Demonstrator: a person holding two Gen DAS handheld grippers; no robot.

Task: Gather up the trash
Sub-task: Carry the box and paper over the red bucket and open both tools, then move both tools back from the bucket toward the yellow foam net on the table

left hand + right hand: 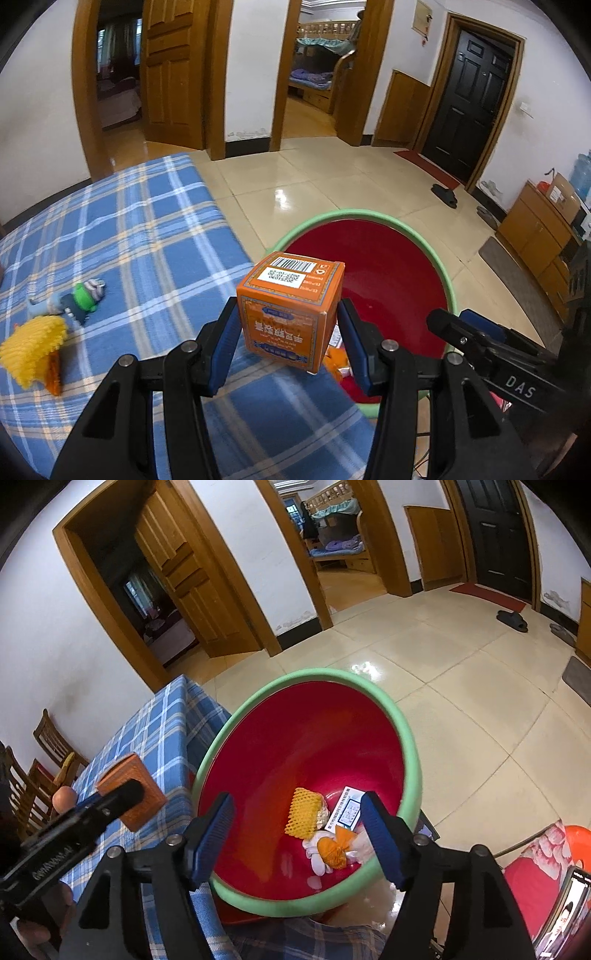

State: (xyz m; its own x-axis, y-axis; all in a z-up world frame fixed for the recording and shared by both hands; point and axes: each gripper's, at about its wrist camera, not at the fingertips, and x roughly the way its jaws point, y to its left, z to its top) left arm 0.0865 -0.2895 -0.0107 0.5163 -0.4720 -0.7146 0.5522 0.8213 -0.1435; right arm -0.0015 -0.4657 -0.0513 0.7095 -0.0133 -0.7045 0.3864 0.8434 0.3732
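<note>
My left gripper (286,330) is shut on an orange cardboard box (291,306) with a barcode label, held above the blue checked tablecloth (129,229), just left of the red bin with a green rim (448,280). In the right wrist view the box (131,792) sits in the left gripper beside the bin (410,746). My right gripper (297,834) is open over the near rim of the bin. The bin holds yellow foam netting (303,812), an orange net bundle (334,847) and a white leaflet (349,808).
A yellow foam net (35,345) and a small green and grey toy (79,297) lie on the tablecloth at the left. Wooden chairs (44,760) stand behind the table. A red stool (576,845) is at the right. Tiled floor lies beyond the bin.
</note>
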